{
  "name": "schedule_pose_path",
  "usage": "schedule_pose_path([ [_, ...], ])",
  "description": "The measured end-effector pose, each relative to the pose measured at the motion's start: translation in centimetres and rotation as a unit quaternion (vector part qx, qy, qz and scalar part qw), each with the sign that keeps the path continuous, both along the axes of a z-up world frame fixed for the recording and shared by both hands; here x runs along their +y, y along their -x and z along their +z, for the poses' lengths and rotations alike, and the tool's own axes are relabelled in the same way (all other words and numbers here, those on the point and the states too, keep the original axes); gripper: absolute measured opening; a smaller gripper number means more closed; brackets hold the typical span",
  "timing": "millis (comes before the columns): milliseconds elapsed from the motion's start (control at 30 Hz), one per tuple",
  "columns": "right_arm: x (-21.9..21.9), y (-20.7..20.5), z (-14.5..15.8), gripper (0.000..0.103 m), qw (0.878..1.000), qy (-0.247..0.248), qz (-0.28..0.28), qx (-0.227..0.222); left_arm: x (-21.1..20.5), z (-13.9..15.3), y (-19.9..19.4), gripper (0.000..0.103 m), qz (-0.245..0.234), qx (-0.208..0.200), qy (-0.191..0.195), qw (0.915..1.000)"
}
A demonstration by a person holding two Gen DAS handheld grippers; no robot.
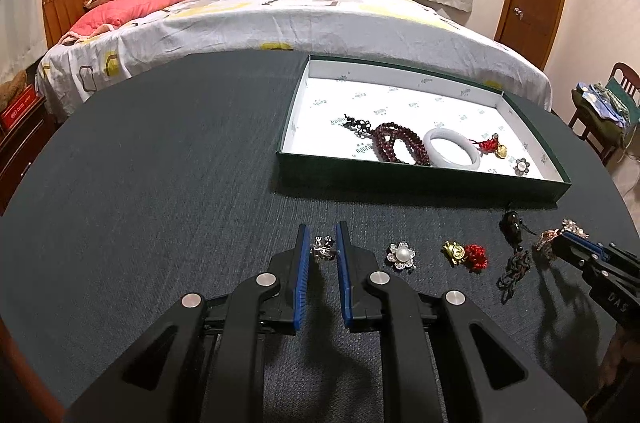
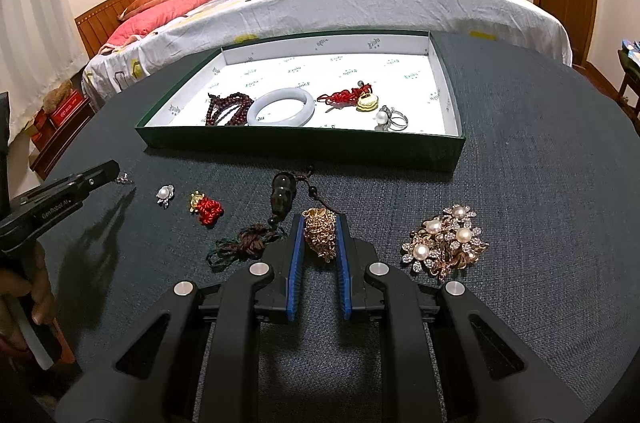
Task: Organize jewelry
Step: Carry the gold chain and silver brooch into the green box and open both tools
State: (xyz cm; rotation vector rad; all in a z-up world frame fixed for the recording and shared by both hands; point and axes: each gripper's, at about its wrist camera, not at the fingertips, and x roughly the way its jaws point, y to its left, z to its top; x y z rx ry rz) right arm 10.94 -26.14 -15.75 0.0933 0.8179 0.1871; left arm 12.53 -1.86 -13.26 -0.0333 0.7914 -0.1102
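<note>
Now both tools are clamped: left tool (image 1: 323, 250) on a small silver ring (image 1: 323, 247), right tool (image 2: 319, 237) on a gold filigree piece (image 2: 319, 231). Best lift straight off the tabletop (image 1: 160, 183), keep the squeeze steady, and clear the green box (image 2: 304, 141) wall before letting go.

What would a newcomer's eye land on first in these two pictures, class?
Probably the green tray with its white lining at the far side of the dark table, holding a pale bangle beside dark red beads. Next, the two grippers up close: the right gripper shut on a gold brooch, the left gripper shut on a small silver piece.
</note>
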Motion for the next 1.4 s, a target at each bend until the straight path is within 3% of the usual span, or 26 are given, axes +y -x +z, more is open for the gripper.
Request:
schedule_pose_path([
  [467, -0.2, 0.0, 2.1, 0.016, 1.0, -0.008, 0.001, -0.02, -0.4, 2.2, -0.2, 0.014, -0.01, -0.021, 0.019, 0.9996],
  [867, -0.8, -1.4, 6.2, 0.016, 0.997, -0.019, -0.001, -0.07, -1.8, 5.8, -2.2, 0.014, -0.035, -0.055, 0.048, 0.9967],
  [1167, -1.2, -6.6, 9.4, 0.016, 0.993, -0.016, -0.01, -0.116, -3.4, 7.7, -6.9, 0.014, -0.056, -0.088, 0.047, 0.9934],
  [1400, -1.1, -12.0, 8.7, 0.016, 0.993, -0.008, -0.015, -0.121, -4.9, 6.9, -12.7, 0.014, -0.06, -0.094, 0.038, 0.993],
])
